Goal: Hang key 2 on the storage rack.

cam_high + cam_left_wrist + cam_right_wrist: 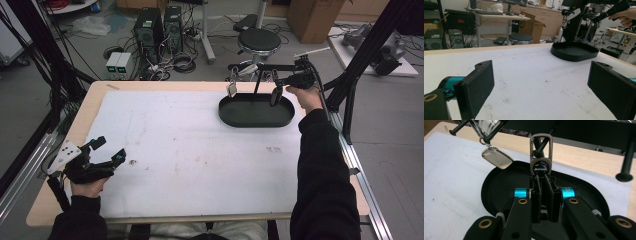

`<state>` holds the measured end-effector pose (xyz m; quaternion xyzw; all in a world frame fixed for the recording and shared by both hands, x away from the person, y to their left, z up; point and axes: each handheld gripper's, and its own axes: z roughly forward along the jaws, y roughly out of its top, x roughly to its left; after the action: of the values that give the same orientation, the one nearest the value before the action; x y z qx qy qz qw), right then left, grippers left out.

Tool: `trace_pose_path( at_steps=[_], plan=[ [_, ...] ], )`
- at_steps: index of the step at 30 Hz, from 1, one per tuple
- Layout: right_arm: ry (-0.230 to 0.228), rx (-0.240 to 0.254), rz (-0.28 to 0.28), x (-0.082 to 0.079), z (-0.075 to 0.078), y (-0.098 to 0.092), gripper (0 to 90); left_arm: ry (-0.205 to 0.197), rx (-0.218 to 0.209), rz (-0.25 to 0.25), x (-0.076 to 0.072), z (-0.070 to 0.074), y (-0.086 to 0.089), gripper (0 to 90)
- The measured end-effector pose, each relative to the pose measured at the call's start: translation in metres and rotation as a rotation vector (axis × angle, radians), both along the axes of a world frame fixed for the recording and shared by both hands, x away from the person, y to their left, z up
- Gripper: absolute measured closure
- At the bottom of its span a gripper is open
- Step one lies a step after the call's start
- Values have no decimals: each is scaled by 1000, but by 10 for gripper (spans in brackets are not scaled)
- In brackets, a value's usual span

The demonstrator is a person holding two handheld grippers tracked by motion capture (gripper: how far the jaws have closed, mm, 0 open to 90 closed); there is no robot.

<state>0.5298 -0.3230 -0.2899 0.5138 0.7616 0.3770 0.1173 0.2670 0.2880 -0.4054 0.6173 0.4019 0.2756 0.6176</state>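
Observation:
A keychain (pixel 541 167) with a round "NAVAL" badge and a metal clip hangs with the clip looped over a black peg of a rack (pixel 265 67). My right gripper (pixel 543 178) is shut on its lower end, just above a black oval tray (pixel 494 187). In the high view that gripper (pixel 276 95) hangs over the tray's right half (pixel 235 120). A second keychain with a shiny silver tag (pixel 497 157) dangles from a peg further left. My left gripper (pixel 110 150) rests at the table's near left, open, with nothing between its jaws (pixel 541 82).
The tray (pixel 574 51) sits at the far right of a white mat (pixel 190 150). Another bare peg (pixel 625 157) sticks out on the right of the rack. Black frame posts (pixel 350 100) stand at the table's right edge; a stool (pixel 259 40) and computers stand beyond it.

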Motion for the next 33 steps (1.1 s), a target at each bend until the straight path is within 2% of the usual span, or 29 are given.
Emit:
trace_pose_path(
  at_steps=[4, 6, 8, 13, 19, 21, 22, 23, 25, 30, 33],
  plan=[
    [1, 23, -13, 2, -2, 0, 834, -1, -1, 1, 0, 0, 0, 74],
    [9, 31, -1, 3, -3, 1, 794, -1, 0, 2, 0, 0, 0, 74],
    [27, 48, 30, 3, -4, 2, 696, 0, 2, 2, -1, 0, 0, 74],
    [49, 75, 92, 1, -4, 4, 514, -3, 1, 3, -2, 0, 1, 74],
    [39, 169, 151, -3, 1, 7, 183, -2, -2, 3, -1, 0, 0, 74],
    [31, 165, 152, -5, 2, 8, 100, -3, -3, 3, -1, 0, 0, 74],
    [29, 159, 150, -6, 3, 9, 92, -3, -3, 3, -1, 0, 0, 74],
    [30, 151, 145, -7, 3, 9, 29, -1, -2, 2, -1, 0, 0, 74],
    [15, 119, 133, -9, 4, 11, 7, -1, -2, 1, -1, 0, 0, 74],
    [-23, 80, 121, -15, 8, 16, 7, -1, -2, 2, -1, 0, 0, 74],
    [-41, 76, 124, -20, 12, 20, 7, -2, -2, 2, -1, 0, 0, 74]
  ],
)
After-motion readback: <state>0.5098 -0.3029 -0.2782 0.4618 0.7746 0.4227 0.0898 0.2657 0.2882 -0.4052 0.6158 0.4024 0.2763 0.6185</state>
